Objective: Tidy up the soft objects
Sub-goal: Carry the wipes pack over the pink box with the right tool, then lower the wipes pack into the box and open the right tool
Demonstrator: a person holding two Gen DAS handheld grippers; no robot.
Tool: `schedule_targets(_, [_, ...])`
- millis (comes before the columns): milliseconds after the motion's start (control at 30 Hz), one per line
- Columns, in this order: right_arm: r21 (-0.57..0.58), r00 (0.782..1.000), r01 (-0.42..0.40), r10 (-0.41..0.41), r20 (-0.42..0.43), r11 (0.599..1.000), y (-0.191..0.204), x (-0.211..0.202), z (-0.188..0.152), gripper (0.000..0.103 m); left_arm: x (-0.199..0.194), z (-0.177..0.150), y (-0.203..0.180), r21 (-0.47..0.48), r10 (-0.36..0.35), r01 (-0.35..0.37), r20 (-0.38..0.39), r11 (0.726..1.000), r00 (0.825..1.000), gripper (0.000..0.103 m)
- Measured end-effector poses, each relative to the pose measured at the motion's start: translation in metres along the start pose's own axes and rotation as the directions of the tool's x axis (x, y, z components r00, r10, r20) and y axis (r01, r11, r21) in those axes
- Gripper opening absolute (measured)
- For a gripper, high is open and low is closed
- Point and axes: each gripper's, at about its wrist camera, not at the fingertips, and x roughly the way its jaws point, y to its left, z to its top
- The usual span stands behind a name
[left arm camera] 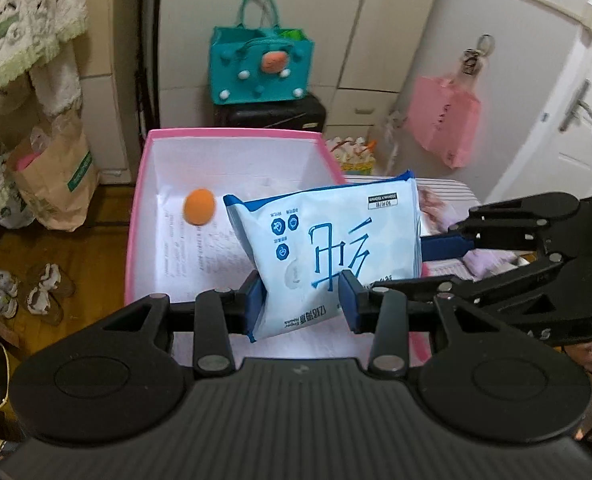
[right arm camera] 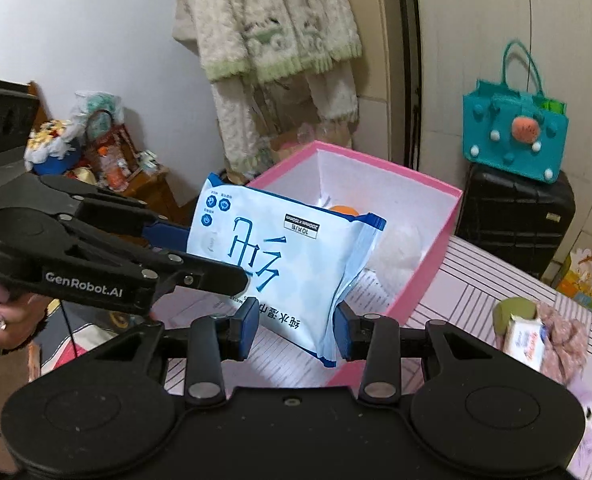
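A light blue wet-wipe pack [left arm camera: 328, 248] hangs above the pink box [left arm camera: 232, 133], held from both sides. My left gripper [left arm camera: 302, 300] is shut on its lower edge. My right gripper [right arm camera: 296, 330] is shut on its other corner; the pack also shows in the right wrist view [right arm camera: 280, 260]. Each gripper shows in the other's view, the right one [left arm camera: 448, 246] and the left one [right arm camera: 200, 248]. An orange ball [left arm camera: 199, 206] and a white fluffy item [right arm camera: 400, 252] lie inside the box [right arm camera: 436, 248].
A striped tabletop [right arm camera: 476, 292] holds a small tissue pack [right arm camera: 524, 340], a pink scrunchie [right arm camera: 564, 340] and a green item [right arm camera: 514, 308]. A teal felt bag [left arm camera: 262, 68] sits on a black suitcase [left arm camera: 272, 114]. Paper bag [left arm camera: 56, 176] and shoes [left arm camera: 44, 292] are on the floor.
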Motion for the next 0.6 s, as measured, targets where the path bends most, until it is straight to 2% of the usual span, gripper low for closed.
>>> schedule_targets(233, [0.032,0.992,0.025,-0.021,-0.126,0.999,-0.011,0.064,0.026,0.045,0.055,0.027,0.046,-0.061,0.032,-0.037,-0.086,0.997,0.996,0.039])
schedule_targets(433, [0.017,0.98,0.041,-0.037,-0.197,0.999,-0.009,0.089,0.029,0.045,0.081,0.027,0.062,-0.072,0.053,-0.065,-0.157,0.995,0.986,0.04])
schedule_targets(500, [0.003,0.978,0.051,-0.049,-0.205,0.999,-0.009,0.091,0.029,0.045,0.084,0.027,0.061,-0.056,0.063,-0.073,-0.167,0.996,0.984,0.043])
schedule_targets(567, [-0.013,0.976,0.068,-0.069,-0.204,0.998,-0.007,0.09,0.027,0.045,0.086,0.027,0.061,-0.042,0.075,-0.084,-0.169,0.996,0.983,0.054])
schedule_targets(600, [-0.021,0.976,0.078,-0.081,-0.203,0.997,-0.007,0.09,0.028,0.045,0.086,0.027,0.059,-0.03,0.092,-0.098,-0.163,0.995,0.982,0.056])
